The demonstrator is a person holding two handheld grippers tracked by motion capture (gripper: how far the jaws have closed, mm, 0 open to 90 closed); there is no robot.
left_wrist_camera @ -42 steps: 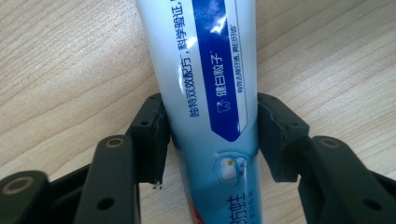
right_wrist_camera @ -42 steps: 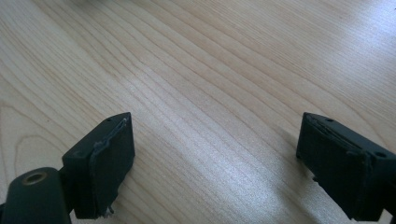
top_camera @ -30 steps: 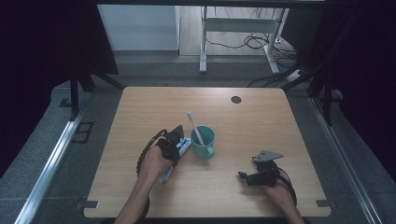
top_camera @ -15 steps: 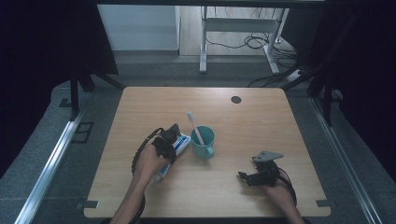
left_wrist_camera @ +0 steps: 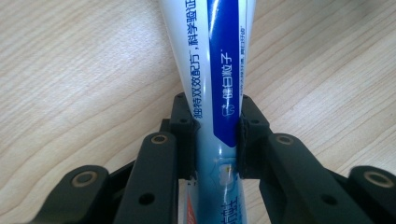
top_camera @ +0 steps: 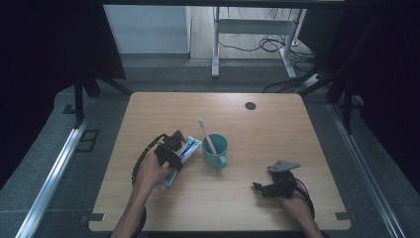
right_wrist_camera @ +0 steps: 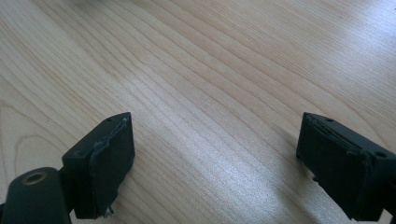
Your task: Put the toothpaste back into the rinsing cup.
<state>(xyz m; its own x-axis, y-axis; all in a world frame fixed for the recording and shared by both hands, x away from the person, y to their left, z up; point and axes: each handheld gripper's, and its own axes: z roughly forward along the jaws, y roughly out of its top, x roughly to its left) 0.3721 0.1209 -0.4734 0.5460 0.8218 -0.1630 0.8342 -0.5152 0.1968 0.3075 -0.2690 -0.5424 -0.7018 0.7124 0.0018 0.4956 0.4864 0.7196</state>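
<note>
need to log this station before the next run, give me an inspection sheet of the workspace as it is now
surface: light wooden table, bare wood around the things, one dark round spot near its far edge
job's things: blue and white toothpaste tube lying beside a teal mug; a white toothbrush stands tilted in the mug
clutter: nothing seen
grippers: left tongs shut on the tube, pads pressing both its sides; right tongs open over bare wood, holding nothing
cables: a black cable loops from the left tongs; more cables on the floor beyond the table
surroundings: dark curtains at both sides, grey floor, white frame legs behind
</note>
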